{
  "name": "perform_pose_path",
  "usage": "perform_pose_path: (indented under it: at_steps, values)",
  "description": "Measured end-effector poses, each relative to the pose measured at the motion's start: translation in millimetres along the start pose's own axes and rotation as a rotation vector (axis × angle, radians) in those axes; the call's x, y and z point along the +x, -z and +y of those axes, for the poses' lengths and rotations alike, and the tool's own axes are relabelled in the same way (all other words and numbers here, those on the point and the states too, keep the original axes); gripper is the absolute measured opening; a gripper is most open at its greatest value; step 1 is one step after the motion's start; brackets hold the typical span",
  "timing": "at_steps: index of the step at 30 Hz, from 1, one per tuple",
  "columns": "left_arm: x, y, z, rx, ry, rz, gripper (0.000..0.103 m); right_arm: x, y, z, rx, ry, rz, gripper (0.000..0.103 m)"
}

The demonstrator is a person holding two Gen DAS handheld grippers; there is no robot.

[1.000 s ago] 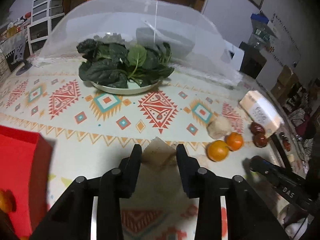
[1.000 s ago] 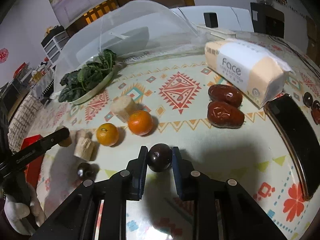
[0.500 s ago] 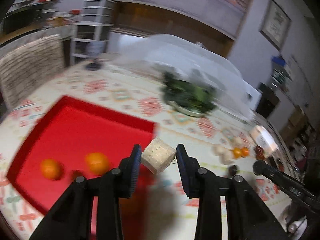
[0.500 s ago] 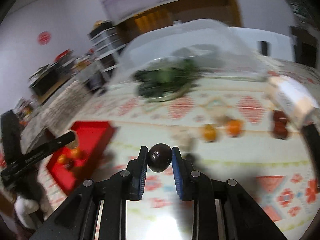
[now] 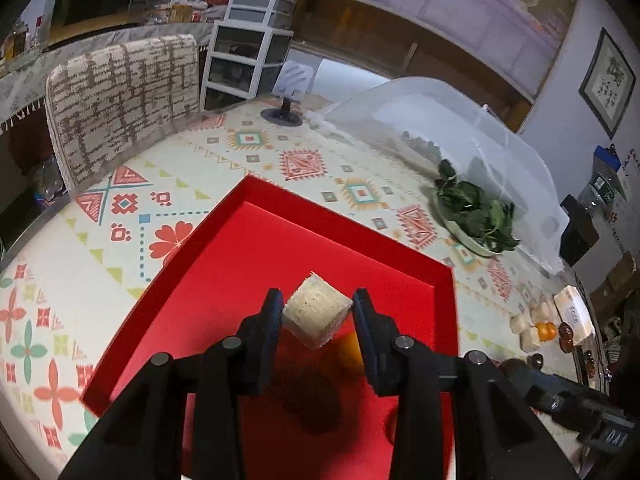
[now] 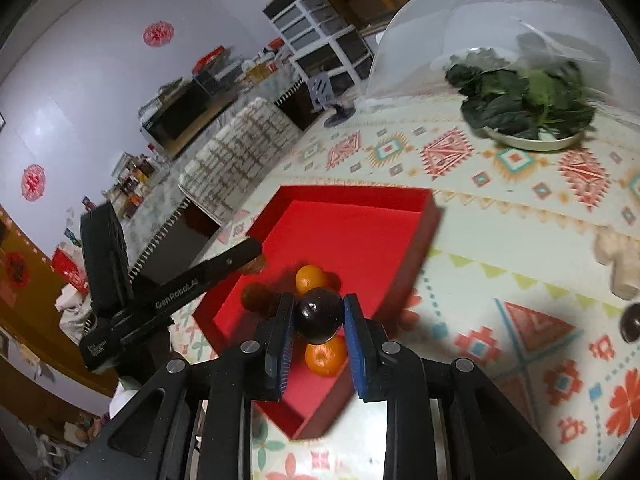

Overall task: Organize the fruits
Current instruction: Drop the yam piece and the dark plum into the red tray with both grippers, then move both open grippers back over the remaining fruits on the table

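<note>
Left gripper (image 5: pixel 317 316) is pinching the pale cut chunk (image 5: pixel 316 310) tilted, corner-down, over the red tray (image 5: pixel 348 236), while right gripper (image 6: pixel 318 316) is squeezing the dark round fruit (image 6: pixel 319 314) above two oranges (image 6: pixel 325 354).

The left gripper (image 5: pixel 318 316) is hanging over the red tray (image 5: pixel 256 216), its fingers (image 5: pixel 272 320) pinching a pale cut chunk (image 5: pixel 316 310) that is sitting tilted between them. An orange (image 5: pixel 350 350) is lying in the tray just behind the right finger. On the patterned tabletop (image 5: pixel 120 248), a plate of greens (image 5: pixel 474 216) is resting beside a mesh food cover (image 5: pixel 440 128). More pale chunks (image 5: pixel 528 326) are sitting well apart at right.
</note>
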State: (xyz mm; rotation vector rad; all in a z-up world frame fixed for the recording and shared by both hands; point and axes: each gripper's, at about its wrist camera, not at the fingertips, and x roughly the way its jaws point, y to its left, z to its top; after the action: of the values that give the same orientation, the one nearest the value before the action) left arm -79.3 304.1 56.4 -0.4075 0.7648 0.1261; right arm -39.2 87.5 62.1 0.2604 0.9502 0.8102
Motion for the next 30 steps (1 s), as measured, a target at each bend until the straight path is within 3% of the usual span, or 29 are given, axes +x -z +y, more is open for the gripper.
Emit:
perform_pose_path:
  at_steps: [9, 12, 16, 20, 24, 30]
  values:
    - [22.8, -10.8, 11.1, -0.009, -0.013, 0.038, 0.036, 43.9, -6.0, 3.4, -0.051, 0.104, 0.051, 0.028]
    - [20.6, -12.1, 14.1, -0.020, -0.017, 0.031, 0.049, 46.6, -8.1, 8.2, -0.080, 0.133, 0.028, 0.028]
    - [8.5, -11.3, 14.6, -0.025, -0.022, 0.008, 0.054, 47.7, -13.4, 14.3, -0.099, 0.138, 0.012, 0.034]
    - [-10.3, -6.9, 8.4, -0.017, -0.024, -0.031, 0.063, 37.5, -11.6, 16.3, -0.106, 0.153, -0.014, 0.038]
    - [-28.2, 1.2, -3.7, 0.008, -0.031, -0.069, 0.067, 18.8, -6.2, 12.9, -0.092, 0.172, -0.047, 0.038]
    - [-56.7, 28.7, -46.6, 0.110, -0.153, -0.166, 0.085, -17.4, 14.1, 4.2, -0.076, 0.237, -0.119, 0.046]
